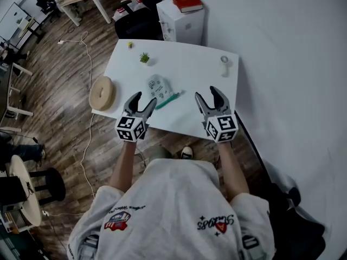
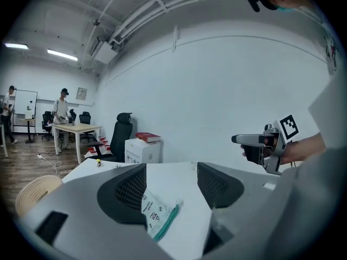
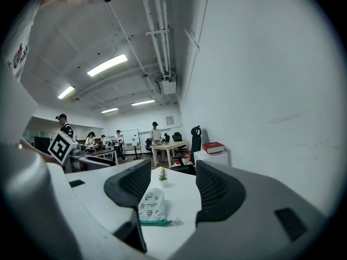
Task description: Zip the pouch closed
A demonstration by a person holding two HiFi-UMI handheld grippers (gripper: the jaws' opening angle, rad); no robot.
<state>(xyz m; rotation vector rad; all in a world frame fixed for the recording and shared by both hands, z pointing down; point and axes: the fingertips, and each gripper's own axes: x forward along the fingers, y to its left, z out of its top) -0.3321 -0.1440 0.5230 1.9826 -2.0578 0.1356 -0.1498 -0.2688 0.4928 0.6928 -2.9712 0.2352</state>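
Though it plays no part in the task, wooden disc point(image 1: 102, 92): lies at the left edge of the counter point(image 1: 190, 69), toward the near-left corner.
Left gripper point(image 1: 145, 98): held over the near edge, left of centre. Jaws wide apart with nothing between them; its own view looks down through the gap at the pouch, with no contact.
Small plant point(image 1: 144, 57): stands toward the far edge, beyond the pouch and apart from it.
Pouch point(image 1: 158, 86): pale, with small printed figures. It lies about mid-counter, nearer the near edge, just beyond the left gripper's jaws and apart from both grippers.
Zip edge point(image 1: 167, 100): a teal strip along the pouch's near-right side. A small pale tab shows at its right end, probably the pull. Whether the zip is open cannot be told.
Handling (judged): light, soft and limp. It is likely to slide on the smooth counter and to buckle if pushed. One gripper should pin the fabric at one end of the zip while the other pinches the pull and draws along the strip.
Right gripper point(image 1: 207, 92): held over the near edge, right of centre. Jaws wide apart and holding nothing.
Tape roll point(image 1: 224, 60): near the far-right corner, well apart from the pouch.
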